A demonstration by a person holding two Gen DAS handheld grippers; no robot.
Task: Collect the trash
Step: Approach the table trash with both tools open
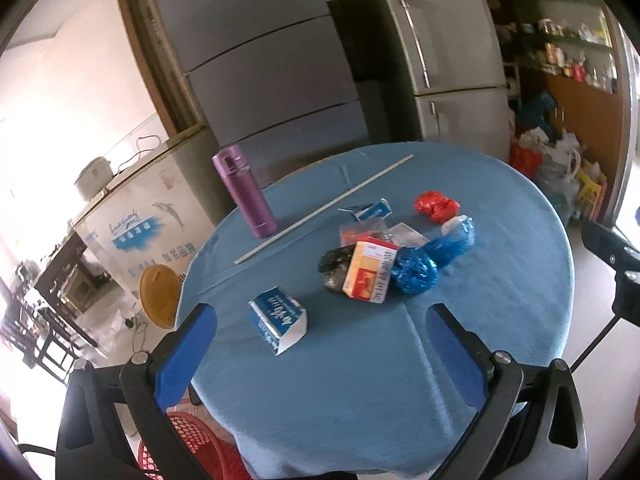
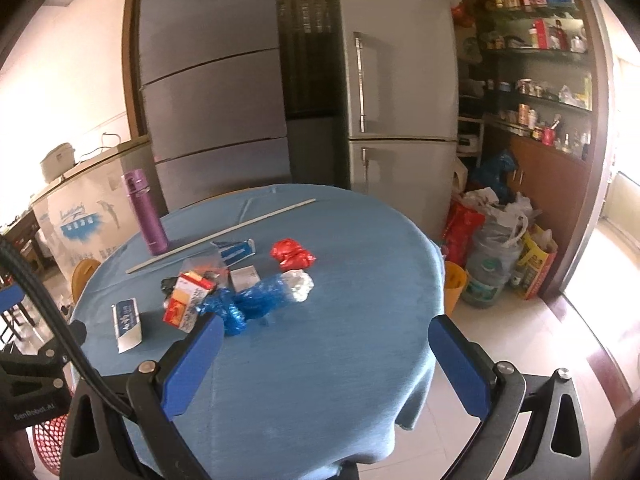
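Both claws released, empty: left gripper point(image 1: 322, 332), right gripper point(image 2: 324, 344). Blue-white carton point(image 1: 279, 319) nearest, left of orange box point(image 1: 370, 272); looks light, crushable, pinch flat sides gently.

We are in a home kitchen or dining room: two tall grey fridges point(image 2: 396, 92) stand behind the round desk point(image 2: 340, 340), with crowded pantry shelves point(image 2: 536, 52) right of the fridges, a chest freezer point(image 1: 148, 220) to their left, and full bags point(image 2: 496, 216) on the tiled floor below the shelves.
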